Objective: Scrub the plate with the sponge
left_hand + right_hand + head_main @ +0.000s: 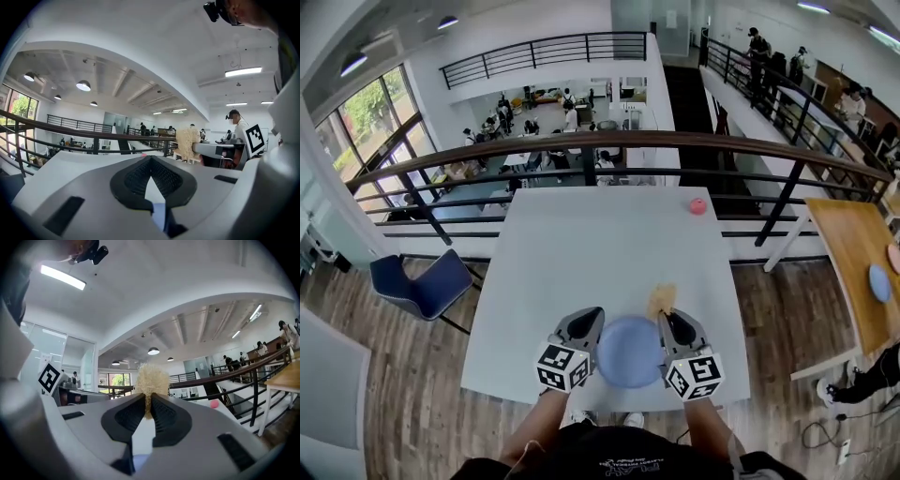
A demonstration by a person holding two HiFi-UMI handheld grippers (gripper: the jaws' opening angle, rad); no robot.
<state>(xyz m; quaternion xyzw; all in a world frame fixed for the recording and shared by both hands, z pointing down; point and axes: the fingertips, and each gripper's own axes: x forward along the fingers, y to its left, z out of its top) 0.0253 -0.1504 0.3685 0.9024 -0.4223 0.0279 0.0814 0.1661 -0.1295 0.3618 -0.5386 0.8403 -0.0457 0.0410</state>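
A round blue plate (630,352) lies on the white table (581,253) near its front edge, between my two grippers. My right gripper (667,316) stands at the plate's right rim, shut on a tan fibrous sponge (661,300) that sticks out past its tips, just beyond the plate's far right edge. In the right gripper view the sponge (151,379) bulges above the pinched jaws (150,398). My left gripper (592,315) rests at the plate's left rim with its tips together and nothing seen between them (151,159). A strip of the blue plate (159,216) shows below them.
A small pink object (698,206) sits near the table's far right corner. A dark railing (609,141) runs beyond the far edge. A blue chair (427,286) stands to the left, and a wooden table (853,244) with a blue plate (879,282) to the right.
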